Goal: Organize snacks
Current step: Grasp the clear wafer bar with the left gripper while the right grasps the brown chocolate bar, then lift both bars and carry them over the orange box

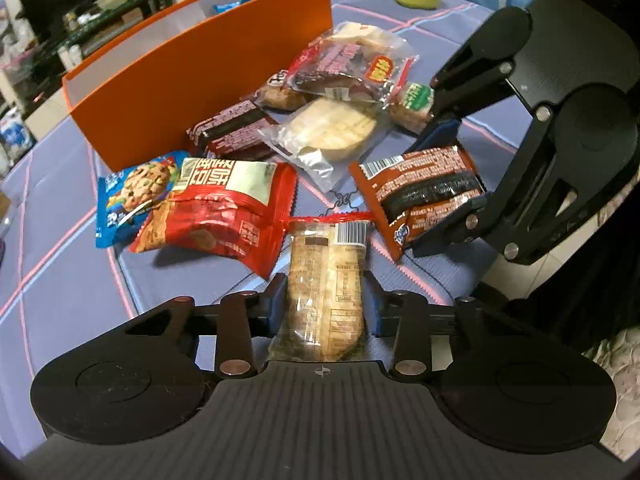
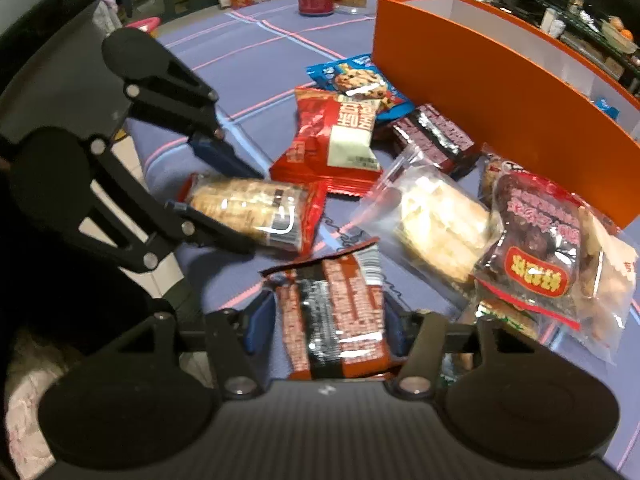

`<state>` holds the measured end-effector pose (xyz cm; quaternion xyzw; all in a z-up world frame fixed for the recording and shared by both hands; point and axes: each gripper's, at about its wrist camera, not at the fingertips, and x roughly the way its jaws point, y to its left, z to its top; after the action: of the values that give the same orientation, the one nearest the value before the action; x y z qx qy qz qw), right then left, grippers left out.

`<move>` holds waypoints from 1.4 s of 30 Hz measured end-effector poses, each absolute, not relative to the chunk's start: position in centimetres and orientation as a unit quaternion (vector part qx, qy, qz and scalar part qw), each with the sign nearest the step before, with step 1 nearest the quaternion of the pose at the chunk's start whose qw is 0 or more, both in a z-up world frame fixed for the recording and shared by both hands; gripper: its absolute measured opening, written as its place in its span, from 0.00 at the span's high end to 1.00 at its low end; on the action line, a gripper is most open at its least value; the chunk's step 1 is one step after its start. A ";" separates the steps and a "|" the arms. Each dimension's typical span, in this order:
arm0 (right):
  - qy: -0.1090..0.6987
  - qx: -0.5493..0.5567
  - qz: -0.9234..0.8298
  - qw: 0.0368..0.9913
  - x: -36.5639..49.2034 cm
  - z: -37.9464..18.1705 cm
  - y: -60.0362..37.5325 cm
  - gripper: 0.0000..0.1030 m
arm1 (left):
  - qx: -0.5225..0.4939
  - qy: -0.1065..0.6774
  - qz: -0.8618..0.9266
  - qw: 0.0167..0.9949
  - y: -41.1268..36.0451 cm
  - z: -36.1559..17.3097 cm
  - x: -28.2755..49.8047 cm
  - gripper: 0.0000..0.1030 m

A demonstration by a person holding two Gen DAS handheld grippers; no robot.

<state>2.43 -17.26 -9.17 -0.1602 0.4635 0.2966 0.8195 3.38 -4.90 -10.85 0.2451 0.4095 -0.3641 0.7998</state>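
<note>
Both claws are already on a snack each. The left claw (image 1: 324, 312) is clamped across the sides of a clear-wrapped biscuit pack (image 1: 326, 292) with red crimped ends, whose long axis runs straight out from the claw toward twelve o'clock; a barcode and a small nutrition panel show on it, too fine to read. The right claw (image 2: 330, 324) stands pressed on a brown wafer bar (image 2: 334, 312) with a black band, likewise lying lengthwise away from its claw, barcode at the far end, its print illegible. From the left claw's camera that bar and claw sit near at about two o'clock. Farther out on the bench (image 1: 60, 280), near eleven o'clock, lies a red pouch (image 1: 224, 208) with large white Korean-looking characters I cannot make out, then a blue chocolate-chip cookie packet (image 1: 134, 196). Beyond, toward twelve, come a clear bag of pale crackers (image 1: 332, 132) and a second brown bar (image 1: 232, 130). Farthest, at eleven to twelve o'clock, stands the open orange box (image 1: 200, 80), presumably where both packs go; the left claw looks slightly nearer to it.
</note>
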 end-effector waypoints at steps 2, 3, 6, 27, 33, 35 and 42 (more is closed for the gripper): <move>0.463 -0.159 0.291 0.822 2.3 -9.2 -17.2 0.51 | 0.236 0.413 -0.353 0.806 -5.0 -10.9 3.3 0.95; 0.463 -0.155 0.287 0.824 2.2 -9.2 -17.3 0.50 | 0.229 0.415 -0.346 0.810 -5.0 -10.9 3.3 0.95; 0.471 -0.135 0.270 0.829 2.4 -9.2 -17.4 0.50 | 0.206 0.421 -0.328 0.820 -5.5 -11.0 3.1 0.94; 0.370 -0.065 0.167 0.912 1.5 -3.7 -19.1 0.56 | 0.100 0.331 -0.148 0.927 -3.9 -4.0 3.5 0.95; 0.354 -0.045 0.127 0.925 2.8 -3.5 -19.1 0.56 | 0.085 0.342 -0.092 0.932 -3.7 -3.9 5.7 0.95; 0.353 -0.045 0.125 0.926 3.1 -3.6 -18.9 0.56 | 0.078 0.344 -0.085 0.932 -3.5 -3.8 5.8 0.95; 0.349 -0.051 0.121 0.928 2.7 -3.4 -18.5 0.56 | 0.073 0.342 -0.076 0.934 -3.6 -3.8 6.3 0.95</move>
<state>2.66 -18.48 -3.40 -0.0515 0.3494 0.1211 0.9277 6.29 -3.56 -3.77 0.0730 0.3422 -0.0761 0.9337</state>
